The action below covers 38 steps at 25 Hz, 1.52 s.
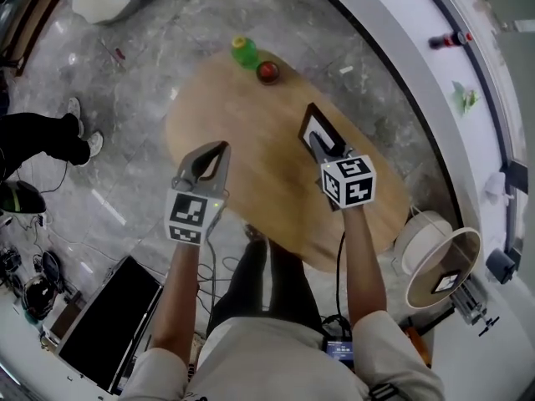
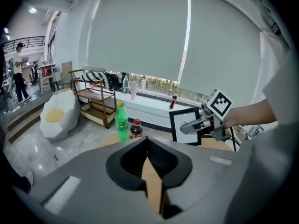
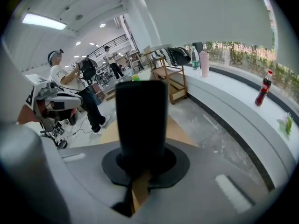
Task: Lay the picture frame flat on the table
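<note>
Head view: right gripper (image 1: 324, 147) covers much of the picture frame (image 1: 315, 126).

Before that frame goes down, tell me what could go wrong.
1. Only the right gripper clamps the black picture frame, by one edge, so it might swing or slip while tilting.
2. The frame stands toward the right side of the oval wooden table. Tipped that way, it may overhang.
3. The left gripper is empty and gives no support.

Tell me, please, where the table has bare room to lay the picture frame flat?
The table is bare in the middle, between the left gripper and the picture frame, down to the near edge. The far end is crowded: green bottle and red-capped bottle.
</note>
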Available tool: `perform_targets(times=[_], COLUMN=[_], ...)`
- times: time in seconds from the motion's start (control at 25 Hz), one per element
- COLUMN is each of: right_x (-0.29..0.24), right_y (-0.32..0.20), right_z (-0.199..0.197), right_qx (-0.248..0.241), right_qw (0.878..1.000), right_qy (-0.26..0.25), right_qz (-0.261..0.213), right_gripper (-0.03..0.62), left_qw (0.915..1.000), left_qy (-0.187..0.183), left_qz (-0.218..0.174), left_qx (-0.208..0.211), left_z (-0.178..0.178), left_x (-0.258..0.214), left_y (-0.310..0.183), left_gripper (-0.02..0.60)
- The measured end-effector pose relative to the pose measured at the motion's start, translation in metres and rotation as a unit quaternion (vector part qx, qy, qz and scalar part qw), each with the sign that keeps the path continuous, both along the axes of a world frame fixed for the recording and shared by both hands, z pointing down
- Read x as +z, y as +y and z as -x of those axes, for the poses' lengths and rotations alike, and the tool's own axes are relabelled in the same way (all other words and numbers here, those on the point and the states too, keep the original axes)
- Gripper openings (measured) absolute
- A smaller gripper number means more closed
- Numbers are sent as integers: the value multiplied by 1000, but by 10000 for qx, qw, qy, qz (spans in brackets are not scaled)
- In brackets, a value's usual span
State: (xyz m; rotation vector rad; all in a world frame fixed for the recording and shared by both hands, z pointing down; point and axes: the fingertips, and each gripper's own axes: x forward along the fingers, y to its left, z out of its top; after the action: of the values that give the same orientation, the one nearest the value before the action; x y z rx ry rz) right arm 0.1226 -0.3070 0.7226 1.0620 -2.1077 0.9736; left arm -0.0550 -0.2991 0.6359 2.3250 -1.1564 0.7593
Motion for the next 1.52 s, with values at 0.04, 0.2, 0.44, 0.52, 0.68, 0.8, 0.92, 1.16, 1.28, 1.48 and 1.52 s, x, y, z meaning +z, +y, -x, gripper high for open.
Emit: perform_targets(times=[0.04, 0.2, 0.44, 0.52, 0.68, 0.8, 0.92, 1.16, 1.28, 1.48, 1.52], right_x=[10, 46, 84, 93, 109, 116, 129, 140, 148, 160, 161], right_y=[0, 1, -2, -5, -7, -6, -1, 3, 6, 10, 10], right_z=[1, 4, 7, 7, 9, 12, 16, 22, 22, 21, 21], right_qx=[45, 94, 252, 372, 562, 656, 754, 803, 796, 752, 786], right_qw=[9999, 9991, 9966, 9951, 9904, 9870, 9803, 9715, 9682, 9659, 9650], right_qy=[-48, -95, -251, -330, -471, -629, -874, -1123, -1064, -949, -965], right_qz=[104, 409, 747, 852, 1168, 1327, 1604, 1926, 2122, 2288, 2306], right_gripper=[15, 15, 15, 15, 15, 15, 15, 25, 48, 87, 87], left_qw=[10000, 9998, 9993, 9990, 9987, 9985, 9983, 9980, 9978, 9973, 9972], left_qy=[-17, -42, 5, 24, 12, -9, -26, -37, 10, -147, -164], left_qz=[34, 183, 379, 441, 511, 548, 578, 604, 635, 591, 585], left_qx=[10, 59, 52, 57, 59, 58, 60, 153, 186, 400, 431], left_z=[1, 4, 4, 3, 4, 8, 10, 4, -1, -6, -6], left_x=[4, 23, 46, 52, 59, 61, 64, 67, 69, 71, 71], left_y=[1, 9, 17, 19, 23, 25, 27, 29, 30, 33, 34], left_gripper=[11, 11, 11, 11, 9, 9, 11, 11, 11, 11, 11])
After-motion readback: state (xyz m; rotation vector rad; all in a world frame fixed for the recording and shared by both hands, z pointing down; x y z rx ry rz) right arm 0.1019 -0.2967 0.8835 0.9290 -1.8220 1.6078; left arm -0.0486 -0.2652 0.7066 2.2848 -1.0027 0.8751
